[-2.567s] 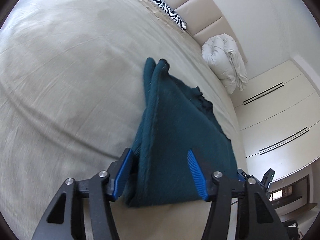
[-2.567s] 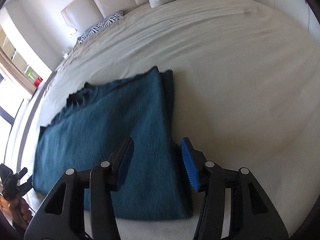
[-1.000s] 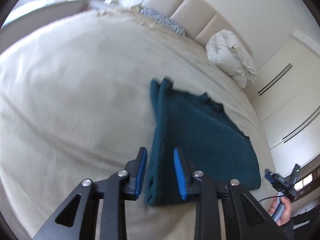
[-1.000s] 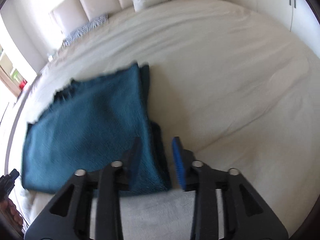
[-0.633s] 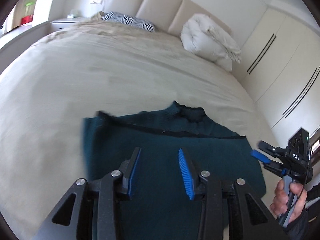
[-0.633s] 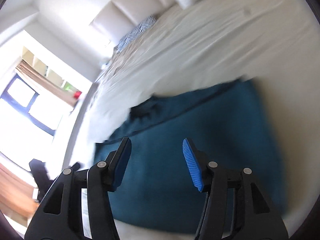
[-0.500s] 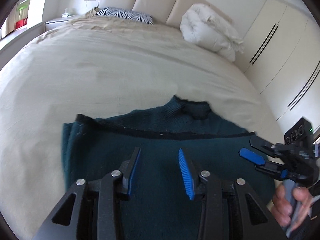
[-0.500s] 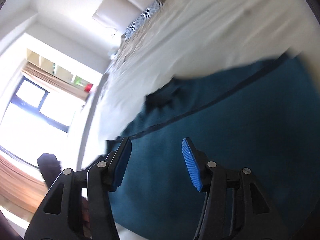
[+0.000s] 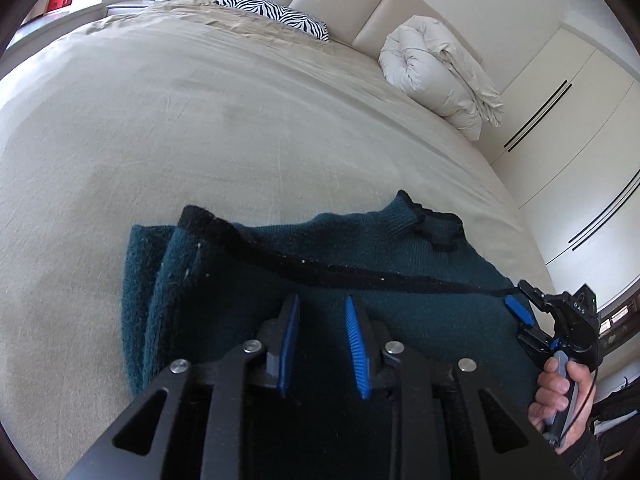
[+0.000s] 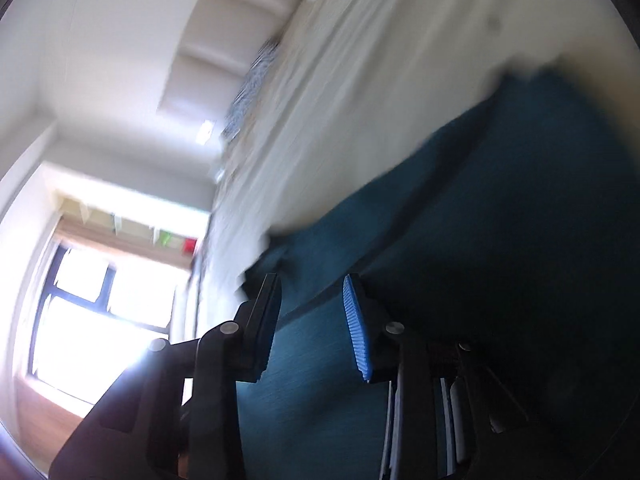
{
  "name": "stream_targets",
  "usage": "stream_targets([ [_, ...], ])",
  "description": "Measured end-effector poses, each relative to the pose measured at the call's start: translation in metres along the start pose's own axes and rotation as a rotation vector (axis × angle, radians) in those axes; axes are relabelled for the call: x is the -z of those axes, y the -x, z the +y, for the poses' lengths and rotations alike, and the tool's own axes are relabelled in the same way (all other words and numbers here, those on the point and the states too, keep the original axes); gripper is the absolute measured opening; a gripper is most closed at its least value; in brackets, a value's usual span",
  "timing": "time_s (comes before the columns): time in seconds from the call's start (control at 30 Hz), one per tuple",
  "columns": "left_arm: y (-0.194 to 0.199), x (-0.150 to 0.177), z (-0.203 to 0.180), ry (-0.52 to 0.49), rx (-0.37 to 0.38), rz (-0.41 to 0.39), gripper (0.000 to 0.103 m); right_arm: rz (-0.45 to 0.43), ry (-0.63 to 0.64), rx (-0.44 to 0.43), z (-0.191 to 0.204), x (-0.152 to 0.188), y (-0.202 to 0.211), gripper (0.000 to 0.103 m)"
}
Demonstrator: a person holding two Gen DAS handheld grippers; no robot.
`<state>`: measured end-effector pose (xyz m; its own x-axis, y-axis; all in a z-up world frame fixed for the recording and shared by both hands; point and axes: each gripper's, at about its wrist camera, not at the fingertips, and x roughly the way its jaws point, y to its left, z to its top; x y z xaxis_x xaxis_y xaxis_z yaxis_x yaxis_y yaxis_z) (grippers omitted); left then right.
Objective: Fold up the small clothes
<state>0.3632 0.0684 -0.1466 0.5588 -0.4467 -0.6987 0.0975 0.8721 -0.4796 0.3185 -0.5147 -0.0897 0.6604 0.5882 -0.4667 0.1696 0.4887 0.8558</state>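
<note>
The folded teal sweater lies on the bed, spread under and ahead of the left gripper; its jaws have just been closing to a narrow gap with knit showing between the blue pads, though whether they pinch it cannot be told. The right gripper, blurred and rolled, has also just been closing. It stands part open over the sweater's edge, with cloth seen through the gap and no clear grip; in the left view a hand holds it just beyond the sweater's right end.
</note>
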Motion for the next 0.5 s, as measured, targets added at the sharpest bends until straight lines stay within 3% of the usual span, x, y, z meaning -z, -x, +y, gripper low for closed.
stream_targets([
  [0.1, 0.005, -0.002, 0.006, 0.017, 0.021, 0.001, 0.027, -0.062, -0.027, 0.035, -0.018, -0.016, 0.024, 0.024],
  [0.2, 0.019, 0.001, 0.003, 0.015, -0.014, 0.004, 0.032, -0.136, -0.023, 0.15, -0.02, -0.024, 0.051, 0.026],
  [0.27, 0.039, 0.012, -0.011, 0.013, 0.007, -0.021, 0.053, -0.157, -0.038, 0.19, -0.019, -0.022, 0.068, 0.027],
  [0.4, 0.074, 0.056, -0.05, -0.017, 0.096, -0.044, 0.076, -0.075, 0.038, 0.069, 0.019, 0.021, 0.085, 0.028],
  [0.5, 0.081, 0.092, -0.068, -0.049, 0.107, -0.023, 0.077, 0.053, 0.098, -0.056, 0.052, 0.075, 0.07, 0.028],
])
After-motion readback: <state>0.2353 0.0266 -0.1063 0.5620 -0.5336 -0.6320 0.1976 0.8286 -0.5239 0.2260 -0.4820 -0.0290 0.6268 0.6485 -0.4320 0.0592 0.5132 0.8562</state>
